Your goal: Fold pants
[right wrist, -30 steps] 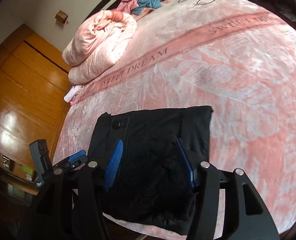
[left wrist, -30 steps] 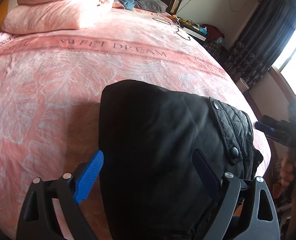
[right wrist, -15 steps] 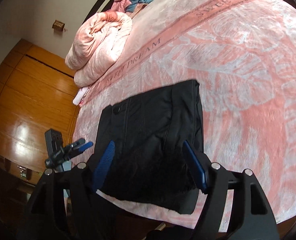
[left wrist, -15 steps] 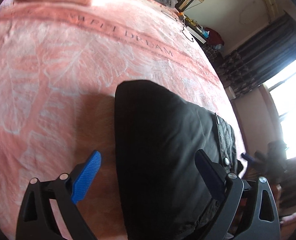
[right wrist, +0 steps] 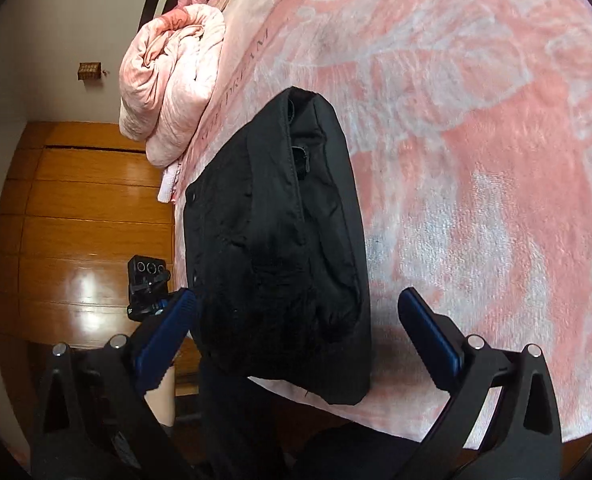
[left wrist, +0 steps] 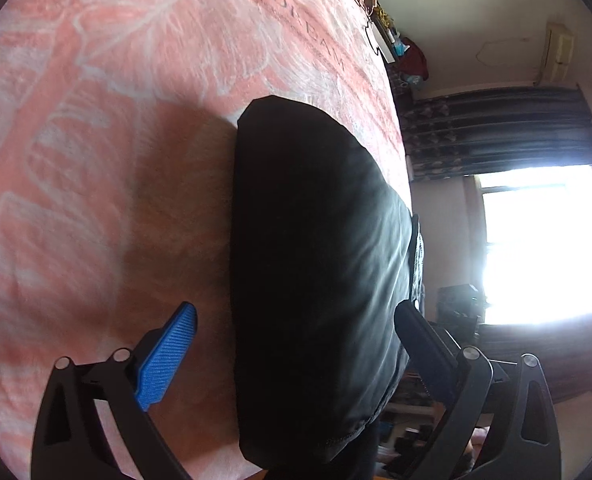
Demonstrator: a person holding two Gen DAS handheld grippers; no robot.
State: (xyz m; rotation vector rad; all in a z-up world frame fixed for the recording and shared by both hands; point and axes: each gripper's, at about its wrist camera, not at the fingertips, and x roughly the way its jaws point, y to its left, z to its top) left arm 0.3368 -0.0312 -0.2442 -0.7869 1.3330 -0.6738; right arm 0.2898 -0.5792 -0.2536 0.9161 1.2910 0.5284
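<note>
- The left gripper [left wrist: 291,336] has its fingers spread wide; the blue ribbed pad [left wrist: 167,356] stands over the blanket on one side, while the other finger [left wrist: 424,344] is in shadow and reads nearly black against the room beyond the bed edge.
- Between those fingers lie the folded black pants [left wrist: 316,272], but neither finger visibly presses them; whether the dark finger brushes the cloth cannot be told.
- The right gripper [right wrist: 296,320] is likewise opened wide, one blue pad [right wrist: 163,332] just beside the bundle's near-left edge and the other [right wrist: 428,332] over bare blanket, apart from the fabric.
- The near end of the pants, in the right wrist view, hangs slightly over the bed edge, and its lower corner merges with dark shapes below, so the outline there is hard to follow.
- The pants [right wrist: 279,248] sit as a compact, thick rectangle near the edge of the pink leaf-patterned blanket [right wrist: 476,160], with a seam and a small tab showing on top; snap buttons are barely visible along the left edge.
- Past the right gripper's left finger, the other gripper's camera block [right wrist: 145,280] shows against the wooden wardrobe [right wrist: 55,220].
- Farther off, a rolled pink duvet [right wrist: 171,76] rests on the blanket.
- In the left wrist view the window [left wrist: 544,240] is blown out white, hiding whatever lies around it; dark curtains [left wrist: 496,132] hang above.
</note>
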